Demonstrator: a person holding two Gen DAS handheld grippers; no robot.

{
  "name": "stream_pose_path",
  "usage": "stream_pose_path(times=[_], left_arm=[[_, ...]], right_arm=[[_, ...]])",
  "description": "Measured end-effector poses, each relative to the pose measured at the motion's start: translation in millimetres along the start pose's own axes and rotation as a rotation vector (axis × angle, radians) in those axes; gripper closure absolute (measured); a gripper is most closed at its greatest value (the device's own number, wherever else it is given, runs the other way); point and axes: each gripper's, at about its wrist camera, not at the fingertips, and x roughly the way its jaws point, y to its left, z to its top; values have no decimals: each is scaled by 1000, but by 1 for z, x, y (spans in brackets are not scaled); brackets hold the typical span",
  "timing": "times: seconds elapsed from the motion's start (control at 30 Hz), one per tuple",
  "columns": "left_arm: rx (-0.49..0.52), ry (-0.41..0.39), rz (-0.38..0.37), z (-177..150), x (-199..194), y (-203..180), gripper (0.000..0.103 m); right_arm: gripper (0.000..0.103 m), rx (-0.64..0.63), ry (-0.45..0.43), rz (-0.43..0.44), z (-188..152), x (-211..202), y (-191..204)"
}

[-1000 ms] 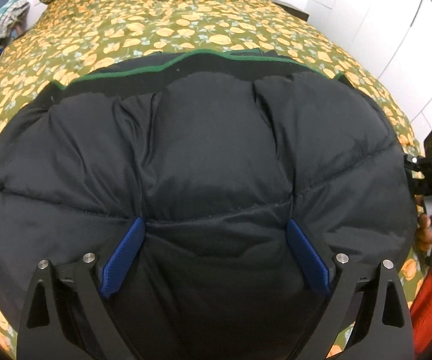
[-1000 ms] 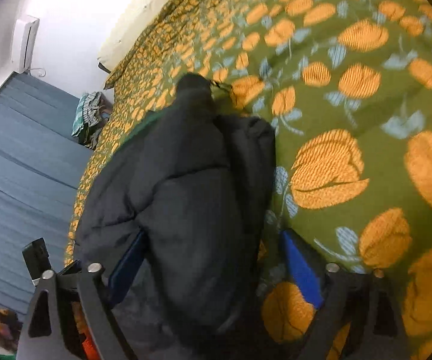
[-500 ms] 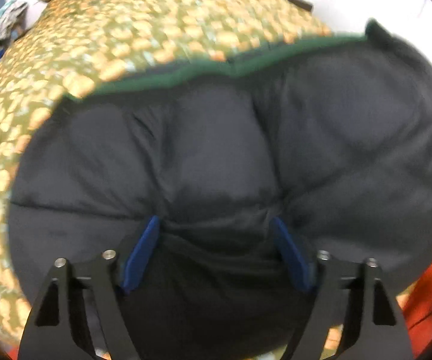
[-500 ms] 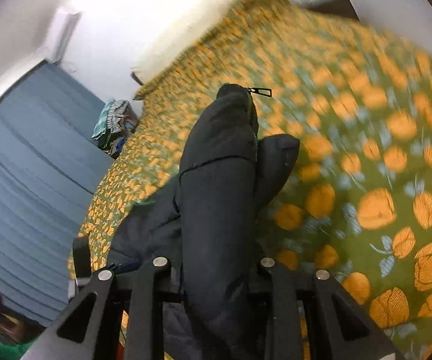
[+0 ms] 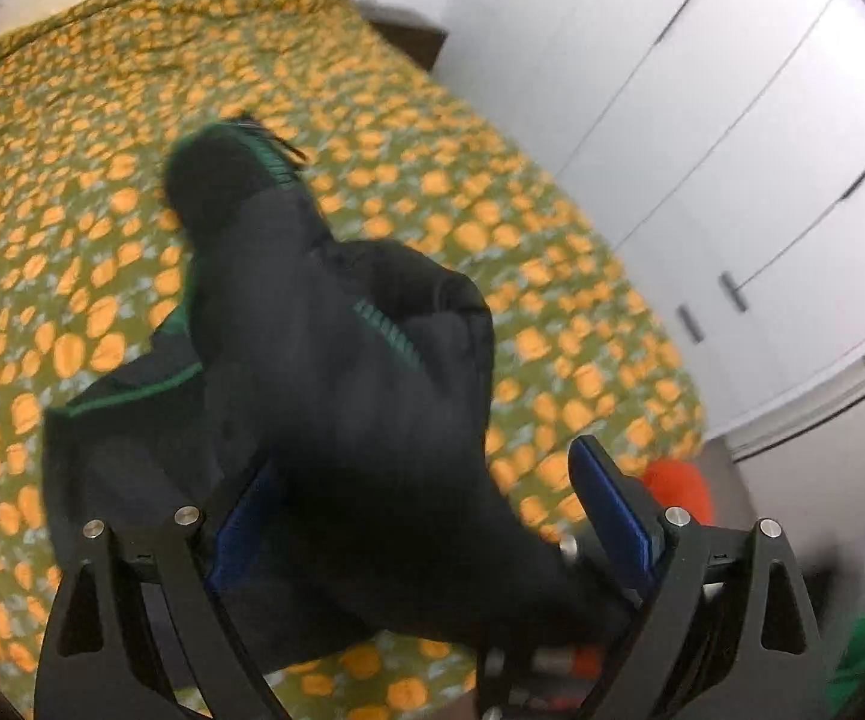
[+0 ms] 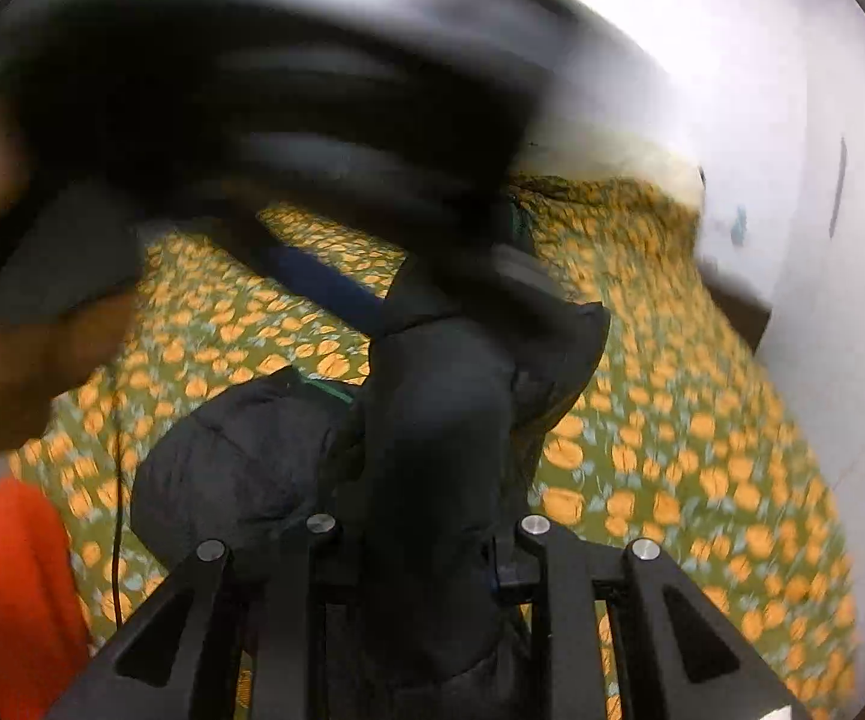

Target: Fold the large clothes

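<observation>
Black puffer jacket [image 5: 342,396] lifted over floral bedspread [image 5: 72,180], right tool [image 6: 426,540] clenched on jacket, left tool [image 5: 426,516] opening around it

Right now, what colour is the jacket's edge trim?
Green, on the black jacket; clearest in the left wrist view.

bed: green bedspread [image 5: 102,138] with orange flower print | white wardrobe doors [image 5: 732,138], dark handles | dark nightstand [image 5: 411,39] | white wall [image 6: 822,90]

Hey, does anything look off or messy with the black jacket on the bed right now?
Yes. The black puffer jacket is bunched into a lumpy heap, partly lifted off the floral bedspread, not flat. The right gripper pinches a thick fold of it, while the left gripper is opening around it, one pad clear of the fabric.
</observation>
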Motion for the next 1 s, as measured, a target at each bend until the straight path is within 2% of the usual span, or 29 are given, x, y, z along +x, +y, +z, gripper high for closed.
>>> stream_pose_path(times=[0.1, 0.13, 0.17, 0.2, 0.23, 0.3, 0.33, 0.37, 0.4, 0.43, 0.5, 0.53, 0.6, 0.7, 0.73, 0.8, 0.87, 1.0], left_arm=[[-22, 57, 104, -7, 7, 7, 10], [-30, 65, 124, -10, 9, 10, 13], [-45, 75, 153, -14, 13, 14, 36], [-65, 89, 185, -20, 16, 19, 51], [-96, 91, 183, -23, 20, 29, 64], [-141, 74, 154, -27, 24, 48, 71], [-164, 64, 145, -30, 23, 57, 73], [-180, 56, 130, -33, 22, 63, 73], [-198, 41, 96, -36, 19, 75, 73], [-203, 37, 82, -38, 15, 85, 73], [-190, 40, 78, -42, 10, 100, 73], [-171, 45, 79, -43, 10, 108, 73], [-147, 56, 77, -47, 8, 124, 72], [-136, 72, 77, -49, 13, 139, 70], [-137, 79, 79, -50, 14, 144, 70], [-142, 87, 80, -52, 16, 153, 68], [-160, 82, 90, -53, 17, 162, 67], [-194, 84, 108, -61, 19, 186, 65]], right_arm=[[78, -142, -40, -30, -4, -5, 37], [78, -195, -58, -37, -8, -7, 51], [78, -219, -67, -39, -10, -8, 57], [78, -243, -79, -39, -13, -11, 64], [78, -261, -91, -35, -16, -13, 68], [78, -272, -96, -8, -19, -16, 71], [75, -266, -85, 14, -20, -17, 71], [74, -243, -71, 85, -20, -21, 68], [64, -219, -59, 138, -19, -23, 62], [48, -156, -48, 265, -18, -36, 52], [38, -32, -85, 435, -17, -63, 26], [37, 33, -112, 474, -17, -74, 10], [37, 126, -117, 490, -18, -80, -17], [38, 170, -9, 435, -25, -48, -37], [44, 180, 22, 440, -29, -35, -39], [52, 203, 57, 477, -32, -16, -34], [54, 207, 71, 523, -33, -6, -24], [55, 139, 46, 523, -23, 9, 15]])
